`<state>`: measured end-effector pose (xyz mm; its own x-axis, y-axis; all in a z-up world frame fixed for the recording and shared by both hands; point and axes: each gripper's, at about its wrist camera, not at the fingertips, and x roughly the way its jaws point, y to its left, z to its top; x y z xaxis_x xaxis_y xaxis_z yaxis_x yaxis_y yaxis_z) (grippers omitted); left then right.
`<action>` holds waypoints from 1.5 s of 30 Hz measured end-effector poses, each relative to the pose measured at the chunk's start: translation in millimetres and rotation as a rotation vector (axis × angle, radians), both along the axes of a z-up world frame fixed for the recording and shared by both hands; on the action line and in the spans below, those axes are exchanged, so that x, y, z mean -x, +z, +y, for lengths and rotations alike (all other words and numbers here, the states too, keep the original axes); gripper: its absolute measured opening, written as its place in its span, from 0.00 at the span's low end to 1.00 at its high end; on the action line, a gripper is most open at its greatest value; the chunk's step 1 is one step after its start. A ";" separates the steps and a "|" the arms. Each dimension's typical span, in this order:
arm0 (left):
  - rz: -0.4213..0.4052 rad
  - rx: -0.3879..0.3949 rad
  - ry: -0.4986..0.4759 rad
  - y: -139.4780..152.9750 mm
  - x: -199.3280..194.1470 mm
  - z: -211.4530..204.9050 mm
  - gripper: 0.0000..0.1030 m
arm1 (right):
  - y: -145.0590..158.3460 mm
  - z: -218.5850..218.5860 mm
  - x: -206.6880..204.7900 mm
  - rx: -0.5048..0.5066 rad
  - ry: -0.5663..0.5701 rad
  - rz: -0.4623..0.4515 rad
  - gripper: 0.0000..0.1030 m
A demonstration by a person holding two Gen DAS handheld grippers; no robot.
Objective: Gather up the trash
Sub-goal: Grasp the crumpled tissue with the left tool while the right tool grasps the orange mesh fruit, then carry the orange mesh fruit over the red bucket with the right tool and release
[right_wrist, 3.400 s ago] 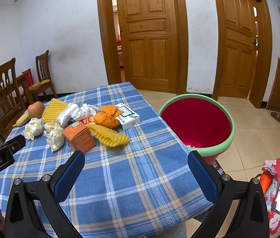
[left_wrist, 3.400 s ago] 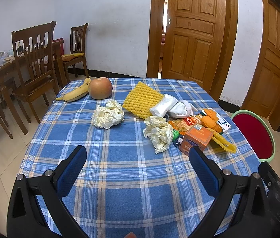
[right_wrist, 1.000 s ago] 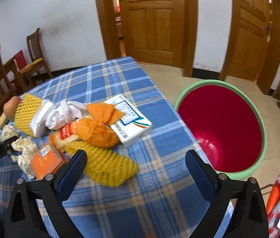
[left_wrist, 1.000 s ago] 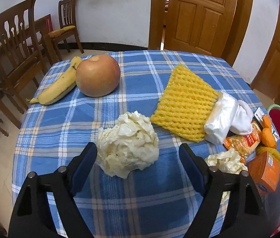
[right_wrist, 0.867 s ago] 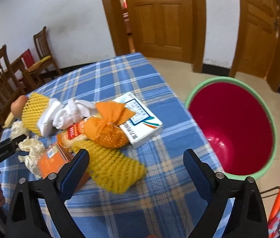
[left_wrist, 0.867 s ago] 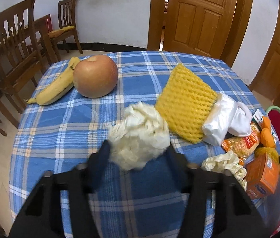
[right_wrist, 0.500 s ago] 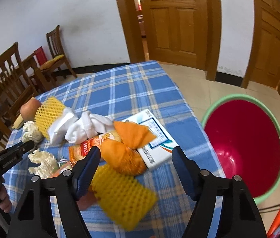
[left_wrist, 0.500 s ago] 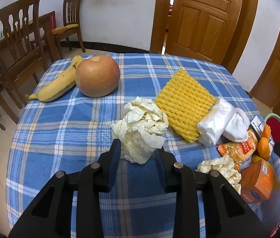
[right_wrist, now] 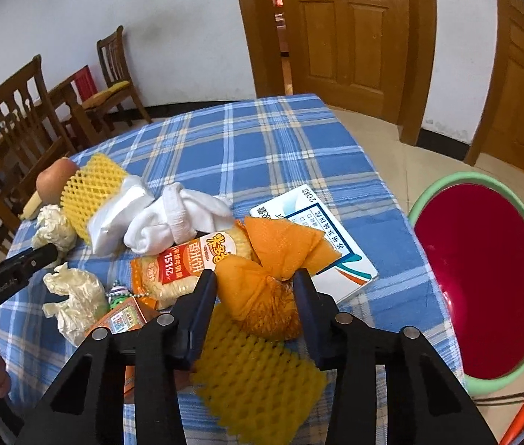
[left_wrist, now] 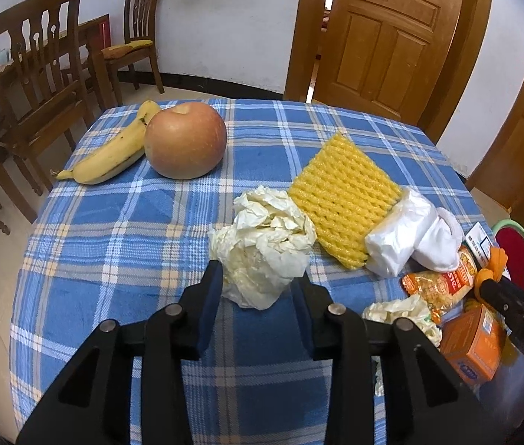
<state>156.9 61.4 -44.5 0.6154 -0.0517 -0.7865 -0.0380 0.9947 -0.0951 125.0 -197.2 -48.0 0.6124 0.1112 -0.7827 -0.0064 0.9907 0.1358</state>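
Observation:
On the blue checked tablecloth (left_wrist: 121, 230), my left gripper (left_wrist: 256, 278) is shut on a crumpled cream paper ball (left_wrist: 265, 237). Both pads touch its lower sides and the jaws are opening a little. In the right wrist view, my right gripper (right_wrist: 254, 282) is closing on an orange net bag (right_wrist: 262, 304). The bag fills the gap and both pads press its sides. It lies on a yellow foam net (right_wrist: 258, 382). A red bin with a green rim (right_wrist: 458, 178) stands on the floor off the table's right edge.
An apple (left_wrist: 186, 141) and a banana (left_wrist: 110, 155) lie at the far left. Another yellow foam net (left_wrist: 343, 193), white socks (left_wrist: 436, 241), a snack packet (right_wrist: 191, 263), an orange box (left_wrist: 473, 345), a second paper ball (left_wrist: 403, 311) and a white card (right_wrist: 317, 230) crowd the right side. Wooden chairs (left_wrist: 39, 74) stand beyond.
The left jaws closed onto the paper ball and nudged it right. The right gripper moved in over the orange net bag and its jaws narrowed around it.

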 end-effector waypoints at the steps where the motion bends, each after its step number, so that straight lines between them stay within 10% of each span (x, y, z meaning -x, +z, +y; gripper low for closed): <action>1: -0.002 0.002 0.002 0.3 -0.9 0.2 0.38 | -0.3 -0.3 0.2 -0.006 0.002 0.002 0.37; 5: -0.008 0.001 0.007 -1.5 -5.9 2.2 0.37 | -1.3 -1.0 3.3 -0.024 0.000 0.003 0.32; 8: -0.023 0.012 -0.014 0.6 -3.3 3.2 0.16 | 4.5 -1.6 8.3 -0.033 0.002 -0.013 0.30; 45: -0.221 0.073 -0.314 105.0 57.4 -111.3 0.16 | 75.4 -71.3 76.5 -0.041 -0.139 -0.214 0.29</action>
